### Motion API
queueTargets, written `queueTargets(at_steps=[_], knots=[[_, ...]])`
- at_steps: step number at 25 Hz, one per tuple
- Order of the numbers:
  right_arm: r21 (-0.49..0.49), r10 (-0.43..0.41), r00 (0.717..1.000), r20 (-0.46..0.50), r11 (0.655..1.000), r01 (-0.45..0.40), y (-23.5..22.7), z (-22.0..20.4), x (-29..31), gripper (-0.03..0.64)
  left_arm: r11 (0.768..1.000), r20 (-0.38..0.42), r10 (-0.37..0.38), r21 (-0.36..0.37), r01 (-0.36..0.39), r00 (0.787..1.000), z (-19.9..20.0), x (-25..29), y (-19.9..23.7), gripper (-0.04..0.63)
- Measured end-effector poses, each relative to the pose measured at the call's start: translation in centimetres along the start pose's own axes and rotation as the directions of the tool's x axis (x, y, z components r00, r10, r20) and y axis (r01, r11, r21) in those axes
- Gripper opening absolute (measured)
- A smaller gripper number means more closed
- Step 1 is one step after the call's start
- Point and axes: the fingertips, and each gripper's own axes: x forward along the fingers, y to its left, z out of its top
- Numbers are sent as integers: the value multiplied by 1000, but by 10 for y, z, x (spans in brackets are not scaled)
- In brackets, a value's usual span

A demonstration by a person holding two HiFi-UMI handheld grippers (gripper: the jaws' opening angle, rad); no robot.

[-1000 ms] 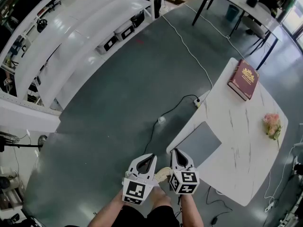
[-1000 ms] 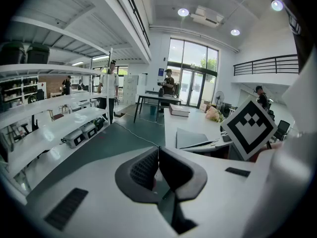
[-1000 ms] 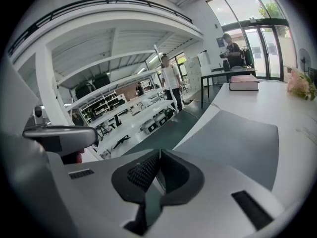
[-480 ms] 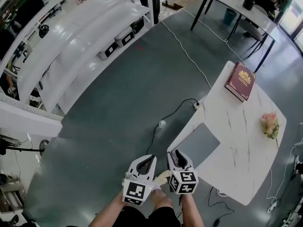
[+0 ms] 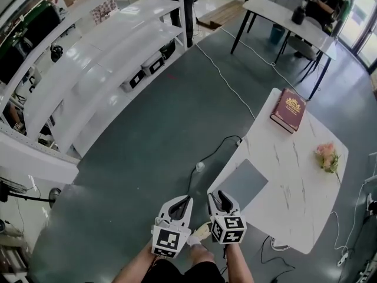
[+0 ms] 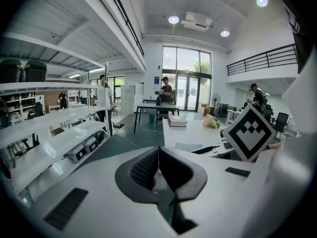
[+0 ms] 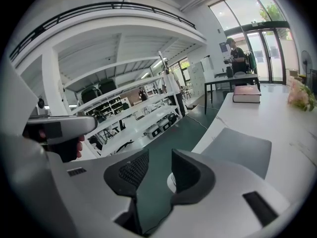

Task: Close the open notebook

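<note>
Though small overhead, right gripper [image 7: 159, 153] fingers just opened — nothing between.

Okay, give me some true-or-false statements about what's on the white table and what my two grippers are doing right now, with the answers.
1. The dark red hardcover book lies closed on the white table. True.
2. The right gripper holds the pink flower bunch. False: its jaws stand apart, having just opened, with nothing between them. The flowers lie on the table.
3. The left gripper has its jaws together. True.
4. The flat grey rectangle lies on top of the book. False: it lies alone at the table's near edge, apart from the book.
</note>
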Motion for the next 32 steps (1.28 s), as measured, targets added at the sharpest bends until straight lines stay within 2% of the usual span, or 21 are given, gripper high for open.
queueTargets(at_steps=[9, 16, 23, 28, 32], knots=[[-17, -68, 990, 122, 997, 71, 19, 47, -54, 158, 997, 87, -52, 63, 47, 995, 54, -42, -5, 25], [-28, -145, 958, 249, 987, 157, 30, 80, -119, 153, 985, 174, -135, 135, 112, 975, 95, -73, -26, 25], [-9, -252, 886, 388, 961, 277, 40, 98, -214, 153, 957, 250, -250, 214, 198, 935, 134, -115, -70, 25], [35, -332, 827, 454, 934, 356, 51, 89, -275, 144, 934, 264, -321, 247, 258, 910, 136, -141, -92, 25], [75, -399, 778, 486, 905, 418, 60, 75, -315, 129, 906, 261, -388, 284, 314, 884, 133, -161, -110, 25]])
